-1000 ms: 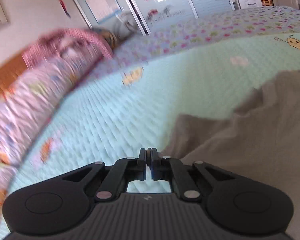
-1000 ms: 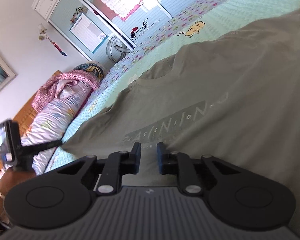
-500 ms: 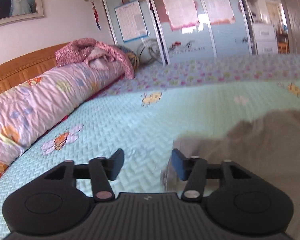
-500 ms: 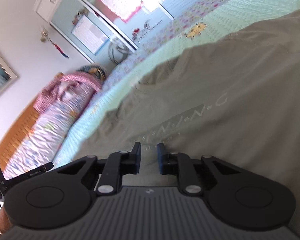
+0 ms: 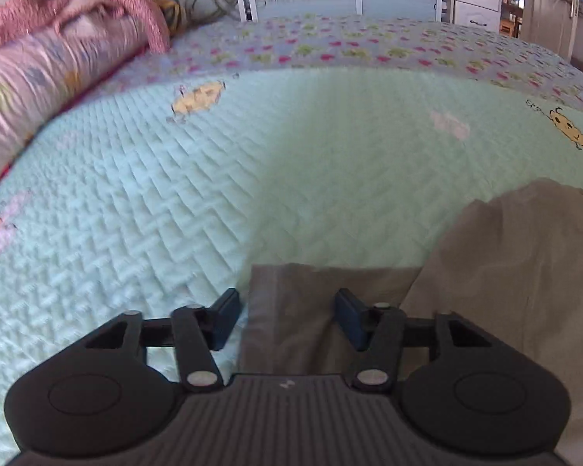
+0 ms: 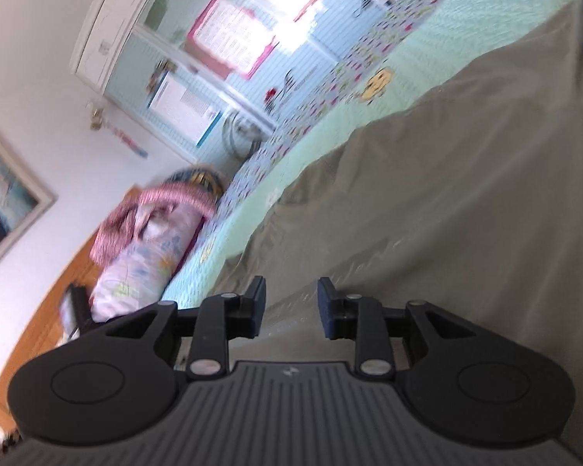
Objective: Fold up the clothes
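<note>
Grey-brown shirt [image 5: 524,256] spread on the green bed cover [image 5: 252,174]. Left gripper [image 5: 287,318] apart but closing, shirt sleeve edge between, not pressed. Right gripper [image 6: 291,306] apart and opening, over the shirt, holding nothing.

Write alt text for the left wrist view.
The left gripper, jaws closing, hovers over a flat sleeve edge of an olive-grey T-shirt lying on a mint quilted bedspread; the pads are not pressing it. A rolled pink floral quilt lies far left.
</note>
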`<state>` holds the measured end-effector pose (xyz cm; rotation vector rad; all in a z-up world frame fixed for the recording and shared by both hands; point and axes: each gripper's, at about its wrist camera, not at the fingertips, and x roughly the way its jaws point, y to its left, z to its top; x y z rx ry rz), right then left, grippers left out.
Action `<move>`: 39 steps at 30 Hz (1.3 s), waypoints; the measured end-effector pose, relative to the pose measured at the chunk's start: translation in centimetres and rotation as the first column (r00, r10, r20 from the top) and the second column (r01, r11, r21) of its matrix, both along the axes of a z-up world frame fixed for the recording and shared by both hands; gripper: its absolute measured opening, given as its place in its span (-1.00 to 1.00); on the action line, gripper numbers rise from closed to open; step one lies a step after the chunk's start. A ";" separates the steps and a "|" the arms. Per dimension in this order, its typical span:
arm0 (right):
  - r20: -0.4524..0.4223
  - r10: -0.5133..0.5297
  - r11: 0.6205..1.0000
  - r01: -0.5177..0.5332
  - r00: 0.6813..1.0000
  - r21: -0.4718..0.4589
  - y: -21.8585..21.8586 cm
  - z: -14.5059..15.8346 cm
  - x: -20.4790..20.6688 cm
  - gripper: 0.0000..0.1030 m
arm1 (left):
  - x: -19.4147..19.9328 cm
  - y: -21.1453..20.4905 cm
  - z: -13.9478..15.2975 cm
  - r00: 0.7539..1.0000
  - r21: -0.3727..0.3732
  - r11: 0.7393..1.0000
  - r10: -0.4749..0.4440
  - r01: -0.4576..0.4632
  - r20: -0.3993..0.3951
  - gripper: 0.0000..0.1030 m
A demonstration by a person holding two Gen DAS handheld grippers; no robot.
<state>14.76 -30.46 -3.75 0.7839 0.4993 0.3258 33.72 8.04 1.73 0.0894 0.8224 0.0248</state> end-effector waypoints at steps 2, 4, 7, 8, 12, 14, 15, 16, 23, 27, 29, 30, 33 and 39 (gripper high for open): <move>-0.003 0.025 0.997 -0.025 1.000 -0.067 0.9 0.4 0.0 -0.37 | -0.7 -1.0 0.2 0.999 0.043 0.999 0.007 -0.008 0.031 -0.92; -0.010 0.043 0.993 -0.044 0.999 -0.113 1.6 0.6 0.1 -0.37 | -1.8 -2.1 0.8 0.996 0.130 0.991 0.015 -0.026 0.085 -0.91; -0.032 0.042 0.992 -0.046 0.999 -0.120 1.5 0.4 0.1 -0.39 | -4.0 -3.0 2.7 0.979 0.291 0.954 0.014 -0.074 0.204 -0.91; -0.036 0.044 0.991 -0.048 0.998 -0.124 1.5 0.4 0.1 -0.40 | -4.5 -2.5 3.5 0.973 0.308 0.947 0.020 -0.093 0.232 -0.91; -0.040 0.035 0.986 -0.041 0.999 -0.164 2.0 0.7 -0.1 -0.49 | -4.3 -0.2 4.8 0.975 0.331 0.936 0.042 -0.115 0.220 -0.87; -0.031 0.015 0.981 -0.021 0.999 -0.195 2.1 1.0 -0.4 -0.50 | -3.4 0.1 3.9 0.981 0.384 0.913 0.077 -0.142 0.179 -0.80; -0.027 0.005 0.978 -0.010 1.000 -0.210 2.1 1.2 -0.5 -0.50 | -3.0 0.3 3.4 0.981 0.405 0.899 0.105 -0.165 0.166 -0.77; -0.022 -0.001 0.975 -0.003 1.000 -0.223 2.1 1.3 -0.5 -0.50 | -2.7 0.7 2.9 0.980 0.408 0.894 0.134 -0.184 0.147 -0.63; -0.056 -0.010 0.979 -0.001 0.998 -0.202 1.3 0.6 0.1 -0.49 | -6.1 4.2 4.7 0.932 0.228 0.910 0.304 -0.345 0.199 -0.21; -0.057 -0.009 0.982 -0.002 0.998 -0.189 1.3 0.5 0.2 -0.49 | -10.2 5.0 5.6 0.966 0.014 0.973 0.225 -0.228 0.131 -0.15; -0.060 -0.008 0.985 -0.002 0.998 -0.174 1.1 0.4 0.2 -0.49 | -12.5 5.3 5.4 0.984 -0.123 0.981 0.158 -0.148 0.080 -0.15; -0.060 -0.009 0.985 -0.002 0.998 -0.171 1.1 0.4 0.3 -0.49 | -13.6 5.4 4.8 0.987 -0.190 0.972 0.150 -0.136 0.061 -0.15; -0.059 -0.010 0.985 -0.001 0.998 -0.173 1.1 0.4 0.2 -0.49 | -15.4 5.3 2.7 0.993 -0.367 0.923 0.121 -0.113 -0.001 -0.15; -0.056 -0.010 0.984 0.000 0.998 -0.181 1.2 0.4 0.2 -0.49 | -15.8 2.0 1.5 1.000 -0.466 0.884 -0.030 0.023 -0.008 -0.17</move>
